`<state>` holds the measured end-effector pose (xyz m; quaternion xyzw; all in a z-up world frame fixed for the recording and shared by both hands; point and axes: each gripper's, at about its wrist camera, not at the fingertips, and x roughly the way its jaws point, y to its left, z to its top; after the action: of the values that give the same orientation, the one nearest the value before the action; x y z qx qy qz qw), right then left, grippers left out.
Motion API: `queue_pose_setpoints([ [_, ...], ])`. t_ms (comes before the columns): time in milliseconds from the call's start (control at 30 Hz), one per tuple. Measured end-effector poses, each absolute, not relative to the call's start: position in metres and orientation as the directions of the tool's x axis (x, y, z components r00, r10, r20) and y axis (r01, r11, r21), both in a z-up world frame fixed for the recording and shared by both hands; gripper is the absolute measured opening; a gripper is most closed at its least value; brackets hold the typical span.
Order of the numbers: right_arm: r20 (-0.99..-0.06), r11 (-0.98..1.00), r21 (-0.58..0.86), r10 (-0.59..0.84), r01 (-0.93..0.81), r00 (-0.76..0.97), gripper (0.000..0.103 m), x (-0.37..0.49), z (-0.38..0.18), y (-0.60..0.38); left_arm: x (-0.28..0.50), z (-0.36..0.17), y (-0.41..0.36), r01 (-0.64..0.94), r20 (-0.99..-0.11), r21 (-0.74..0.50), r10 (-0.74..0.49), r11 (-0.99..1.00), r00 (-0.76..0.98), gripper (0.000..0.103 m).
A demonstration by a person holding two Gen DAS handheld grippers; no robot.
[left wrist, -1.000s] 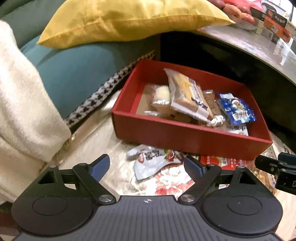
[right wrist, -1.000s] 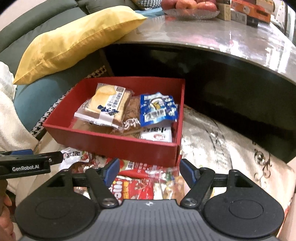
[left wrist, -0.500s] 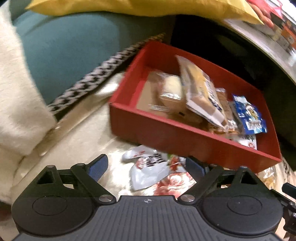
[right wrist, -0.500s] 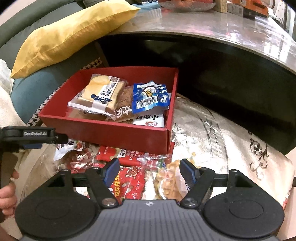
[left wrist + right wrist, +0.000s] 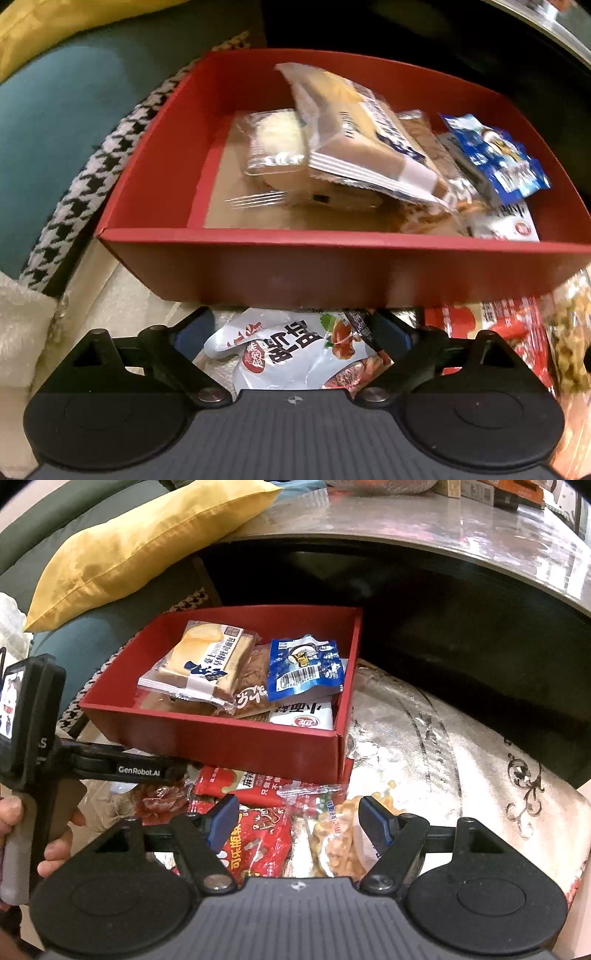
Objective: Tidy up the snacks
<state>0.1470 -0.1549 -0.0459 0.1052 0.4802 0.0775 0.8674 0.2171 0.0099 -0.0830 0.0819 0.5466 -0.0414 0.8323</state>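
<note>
One red box [image 5: 332, 269] holds at least five packets; at least four more lie before its near wall. The left tongs [image 5: 291, 328], just widened, straddle a white packet [image 5: 291, 354] untouched. The right tongs [image 5: 295, 816] stand apart over loose packets, gripping nothing.

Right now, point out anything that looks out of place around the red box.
Several snack packets lie outside the red box, against its near wall: a white packet between the open left claw's fingers, plus a red packet and a clear bag of yellow snacks.

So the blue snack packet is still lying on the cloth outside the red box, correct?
Not quite: the blue snack packet is already inside the red box, on top of the other snacks at its right end. The right wrist view shows it plainly.
</note>
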Motion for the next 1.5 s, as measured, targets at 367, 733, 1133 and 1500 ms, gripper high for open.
queue_pose_setpoints([
  [367, -0.826, 0.964, 0.265, 0.243, -0.03, 0.509, 0.067, 0.149, -0.046, -0.157, 0.165, -0.077, -0.007, 0.256, -0.946, 0.059, -0.028, 0.965, 0.323, 0.086],
  [733, -0.834, 0.956, 0.289, 0.281, -0.057, 0.475, 0.067, 0.148, -0.047, -0.166, 0.143, -0.082, -0.013, 0.353, -0.95, 0.071, -0.045, 0.933, 0.309, 0.097],
  [1133, -0.814, 0.944, 0.326, 0.304, -0.043, 0.496, 0.067, 0.153, -0.04, -0.185, 0.131, -0.062, 0.006, 0.296, -0.938, 0.025, -0.08, 0.955, 0.337, 0.066],
  [1500, -0.845, 0.899, 0.243, 0.38, -0.364, 0.376, 0.067, 0.166, -0.056, -0.123, 0.131, -0.064, 0.031, 0.262, -0.945, -0.014, -0.098, 0.965, 0.311, 0.069],
])
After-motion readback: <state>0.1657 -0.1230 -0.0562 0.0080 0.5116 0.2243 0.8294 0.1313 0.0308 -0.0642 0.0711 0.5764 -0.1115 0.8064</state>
